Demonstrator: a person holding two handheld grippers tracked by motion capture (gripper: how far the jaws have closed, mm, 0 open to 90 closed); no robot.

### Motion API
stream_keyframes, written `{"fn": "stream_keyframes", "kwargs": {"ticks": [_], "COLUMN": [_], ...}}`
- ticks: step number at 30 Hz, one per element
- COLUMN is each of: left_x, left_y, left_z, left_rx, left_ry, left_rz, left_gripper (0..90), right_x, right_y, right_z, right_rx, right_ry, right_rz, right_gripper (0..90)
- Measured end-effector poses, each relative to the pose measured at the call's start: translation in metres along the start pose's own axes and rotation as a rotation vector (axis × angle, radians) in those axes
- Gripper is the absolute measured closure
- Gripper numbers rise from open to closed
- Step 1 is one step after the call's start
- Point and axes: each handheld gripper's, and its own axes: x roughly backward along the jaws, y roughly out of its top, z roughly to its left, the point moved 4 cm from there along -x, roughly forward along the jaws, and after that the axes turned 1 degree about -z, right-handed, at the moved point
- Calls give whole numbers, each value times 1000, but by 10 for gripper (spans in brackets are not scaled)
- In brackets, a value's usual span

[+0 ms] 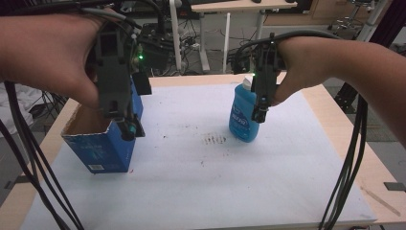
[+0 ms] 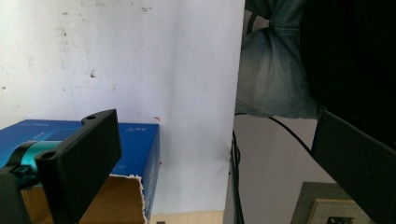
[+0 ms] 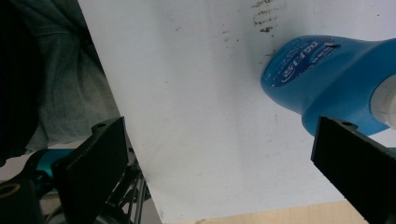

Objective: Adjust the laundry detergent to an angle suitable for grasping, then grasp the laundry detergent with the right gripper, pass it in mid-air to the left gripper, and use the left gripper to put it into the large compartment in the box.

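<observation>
While both sets of jaws stand wide apart with nothing between them, I treat this as the approach: the right gripper (image 1: pixel 261 112) hangs just in front of the upright blue bottle (image 1: pixel 243 112) on the white sheet (image 1: pixel 191 182), and the left gripper (image 1: pixel 125 125) hovers at the open blue box (image 1: pixel 103 146) near the sheet's left edge. To grip well, I would lower the right jaws squarely either side of the bottle's body below the white cap (image 3: pixel 386 100), closing only once both pads are level, so it does not tip
</observation>
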Motion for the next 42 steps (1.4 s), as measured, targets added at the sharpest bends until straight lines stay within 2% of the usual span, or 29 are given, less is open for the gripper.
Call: {"fn": "stream_keyframes", "kwargs": {"ticks": [10, 15, 22, 28, 30, 35, 40, 41, 42], "left_x": [1, 2, 2, 2, 3, 2, 0, 0, 0], "left_y": [0, 1, 1, 2, 3, 4, 2, 2, 0], "left_z": [-5, -8, -10, -10, -9, -9, -10, -10, -9], "left_rx": [1, -4, -8, -14, -18, -26, -28, -28, -24], "left_ry": [2, 9, 14, 16, 18, 20, 17, 17, 17], "left_rz": [1, -7, -13, -14, -12, -17, -17, -17, -18], "left_gripper": [18, 17, 17, 18, 17, 17, 17, 17, 17], "right_x": [4, 4, -1, -4, -5, -6, -4, -4, -4], "right_y": [-3, -7, -12, -13, -14, -16, -17, -17, -17], "right_z": [5, 10, 15, 17, 16, 16, 16, 16, 16], "right_rx": [13, -9, -17, -56, -62, -111, -156, -156, -169], "right_ry": [-8, -3, 3, -1, -9, -20, -50, -50, -58], "right_rz": [-13, -43, -79, -117, -142, -211, -339, -339, -366], "right_gripper": [33, 33, 33, 33, 33, 33, 33, 33, 33]}}
